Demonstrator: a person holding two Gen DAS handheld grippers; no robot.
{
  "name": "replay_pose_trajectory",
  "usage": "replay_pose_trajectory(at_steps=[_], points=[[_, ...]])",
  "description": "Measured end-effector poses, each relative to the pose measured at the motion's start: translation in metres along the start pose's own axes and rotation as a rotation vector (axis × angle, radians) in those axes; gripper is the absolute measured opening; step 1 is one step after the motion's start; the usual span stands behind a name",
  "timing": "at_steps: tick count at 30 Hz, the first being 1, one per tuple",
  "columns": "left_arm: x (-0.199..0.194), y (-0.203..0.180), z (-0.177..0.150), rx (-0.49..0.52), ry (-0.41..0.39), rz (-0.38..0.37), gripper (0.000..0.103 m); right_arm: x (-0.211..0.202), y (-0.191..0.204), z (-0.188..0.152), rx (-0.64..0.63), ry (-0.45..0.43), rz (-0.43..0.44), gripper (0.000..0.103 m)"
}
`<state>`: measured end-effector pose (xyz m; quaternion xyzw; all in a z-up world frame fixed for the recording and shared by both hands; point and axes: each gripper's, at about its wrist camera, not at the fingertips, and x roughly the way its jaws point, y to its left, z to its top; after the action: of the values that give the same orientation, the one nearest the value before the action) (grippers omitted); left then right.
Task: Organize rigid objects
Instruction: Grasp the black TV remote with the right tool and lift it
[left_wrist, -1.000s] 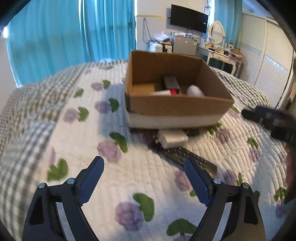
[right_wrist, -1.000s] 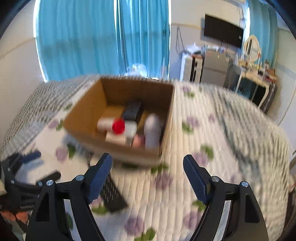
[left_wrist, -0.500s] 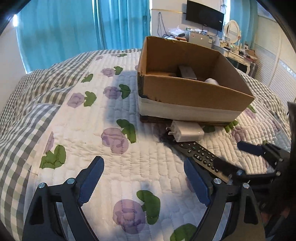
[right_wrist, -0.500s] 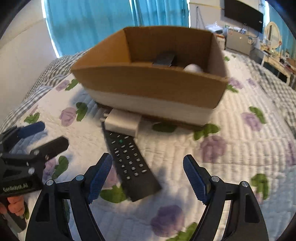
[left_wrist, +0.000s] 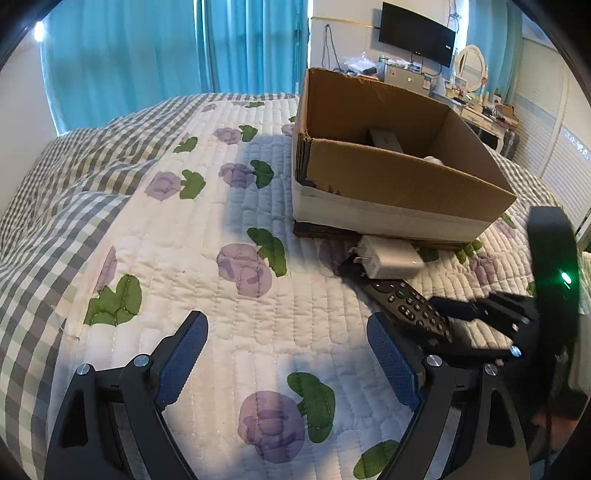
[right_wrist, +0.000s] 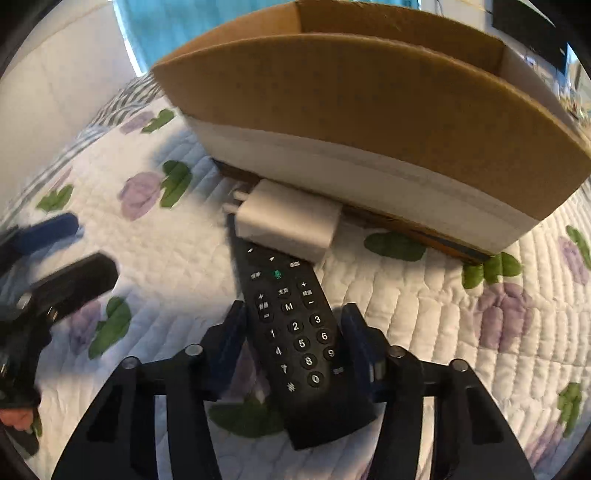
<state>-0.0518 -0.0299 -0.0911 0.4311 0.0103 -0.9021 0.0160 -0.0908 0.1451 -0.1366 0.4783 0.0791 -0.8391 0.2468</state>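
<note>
Black remote (right_wrist: 295, 332) with numbered keys lies between the narrowed right gripper (right_wrist: 293, 343) pads; left gripper (left_wrist: 286, 354) wide.

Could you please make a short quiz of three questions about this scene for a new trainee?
1. True or false: the white wall charger lies inside the brown cardboard box.
2. Which gripper has its jaws around the black remote control? A) left gripper B) right gripper
3. Fill in: the remote control's far end lies under the white ____.

Key: 1. False, it lies on the flowered quilt, against the box's near side. 2. B; the left gripper's jaws are wide apart and hold nothing. 3. charger.
</note>
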Motion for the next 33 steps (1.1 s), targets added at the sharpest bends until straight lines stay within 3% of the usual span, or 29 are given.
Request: replay_pose_trajectory(at_steps=[2,8,16,18,20,24,31,33], points=[[0.000,0.000,0.000,0.005,0.001,0.000,0.090,-0.008,0.006,-0.008,-0.016,0.018,0.002,0.043],[0.001,-0.006,-0.002,0.034,0.008,0.015,0.090,-0.035,0.017,-0.037,-0.017,0.041,-0.043,0.042],[-0.007,-0.007,-0.003,0.038,0.001,0.041,0.090,-0.086,0.015,-0.047,0.032,-0.097,0.031,0.039],[-0.008,-0.008,-0.003,0.040,0.004,0.047,0.090,-0.096,0.015,-0.045,0.046,-0.136,0.046,0.033],[-0.008,-0.010,-0.003,0.047,0.004,0.051,0.090,-0.108,0.012,-0.043,0.071,-0.175,0.073,0.020],[-0.007,-0.018,-0.003,0.082,0.010,0.067,0.090,-0.121,0.002,-0.037,0.121,-0.228,0.045,0.018],[-0.007,-0.025,-0.005,0.115,0.010,0.071,0.090,-0.116,-0.021,-0.045,0.175,-0.178,0.112,0.019],[-0.007,-0.024,-0.006,0.105,0.013,0.065,0.090,-0.108,-0.019,-0.046,0.161,-0.119,0.121,0.020]])
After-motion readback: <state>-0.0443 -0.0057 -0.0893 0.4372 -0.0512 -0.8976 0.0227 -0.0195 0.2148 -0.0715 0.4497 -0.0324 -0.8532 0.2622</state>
